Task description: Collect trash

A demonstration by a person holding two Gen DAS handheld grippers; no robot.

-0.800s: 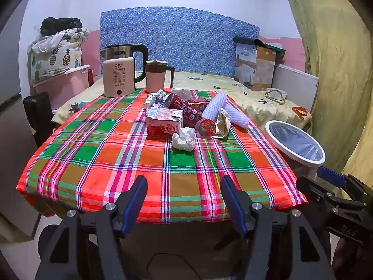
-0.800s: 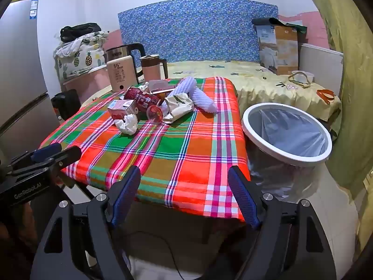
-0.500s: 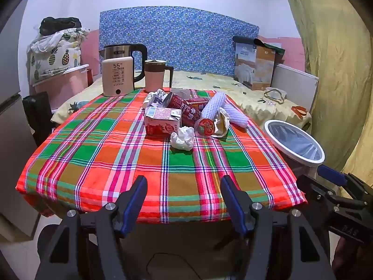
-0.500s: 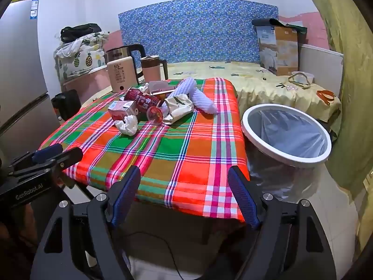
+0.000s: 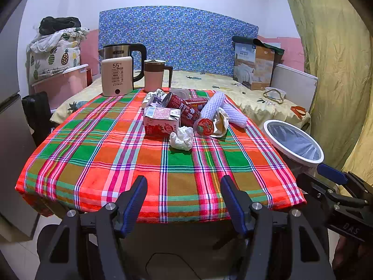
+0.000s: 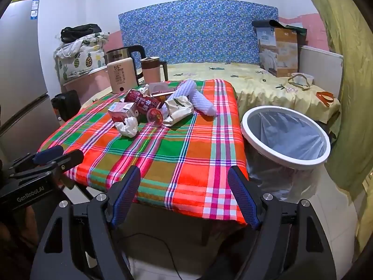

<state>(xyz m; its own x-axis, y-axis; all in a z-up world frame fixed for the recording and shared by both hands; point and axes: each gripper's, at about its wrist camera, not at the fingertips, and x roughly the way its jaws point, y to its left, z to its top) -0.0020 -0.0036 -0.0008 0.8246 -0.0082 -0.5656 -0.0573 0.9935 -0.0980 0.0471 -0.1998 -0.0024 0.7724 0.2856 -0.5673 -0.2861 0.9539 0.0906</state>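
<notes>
A trash pile lies mid-table on the plaid cloth [image 5: 98, 163]: a crumpled white tissue [image 5: 182, 138], a pink carton [image 5: 161, 120], a red can [image 5: 184, 107], a small red cup [image 5: 205, 127], white foam sleeves [image 5: 213, 105] and a crumpled paper bag [image 5: 221, 121]. The pile also shows in the right wrist view, with the tissue [image 6: 127, 127] nearest. A white-rimmed bin [image 6: 285, 137] with a liner stands right of the table. My left gripper [image 5: 183, 198] is open and empty at the table's near edge. My right gripper [image 6: 184, 194] is open and empty, near the table's front right corner.
A kettle [image 5: 123, 63], a white device reading 55 [image 5: 117, 75] and a pink mug [image 5: 155, 75] stand at the table's far end. A bed with a box [image 5: 254, 66] lies behind. A fridge [image 6: 21, 74] is at left, a curtain [image 5: 331, 70] at right.
Both grippers have shifted slightly toward the table. Jaws stay open. Nothing on the table has moved.
</notes>
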